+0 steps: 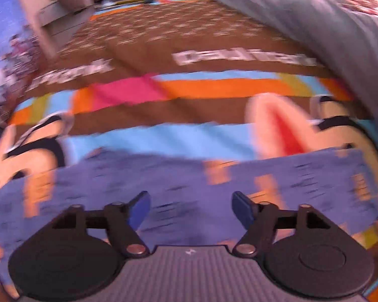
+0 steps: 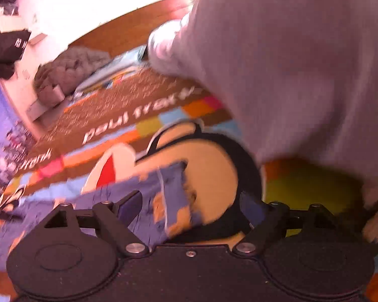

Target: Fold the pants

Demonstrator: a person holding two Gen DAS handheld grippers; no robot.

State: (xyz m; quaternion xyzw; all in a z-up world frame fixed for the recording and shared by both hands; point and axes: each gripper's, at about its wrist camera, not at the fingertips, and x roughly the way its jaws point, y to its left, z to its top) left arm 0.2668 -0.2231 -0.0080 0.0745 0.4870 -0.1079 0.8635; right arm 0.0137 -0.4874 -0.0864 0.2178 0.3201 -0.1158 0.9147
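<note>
— Since both views are smeared with blur, where do the pants point(image 1: 179, 176) lie from the left gripper point(image 1: 191, 207)?

— Straight under and ahead of it. They're the purple cloth with orange patches, spread on the patterned blanket point(image 1: 179, 47), and their long axis runs side to side across the left view, crosswise to the fingers. The jaws stand wide apart with cloth showing between the blue pads point(image 1: 138, 210); whether the tips touch it, I can't tell.

— And the right gripper point(image 2: 191, 201)?

— Also spread apart, holding nothing. One end of the pants reaches in from the left, and a ragged-looking edge point(image 2: 179, 196) sits in the gap between the jaws. So I'd judge the right one nearer an end and the left over the middle.

— Any boxes or baskets?

— None with visible contents. A dark bag point(image 2: 10, 47) lies far off, and the person's pale sleeve point(image 2: 302, 70) fills the right side.
</note>
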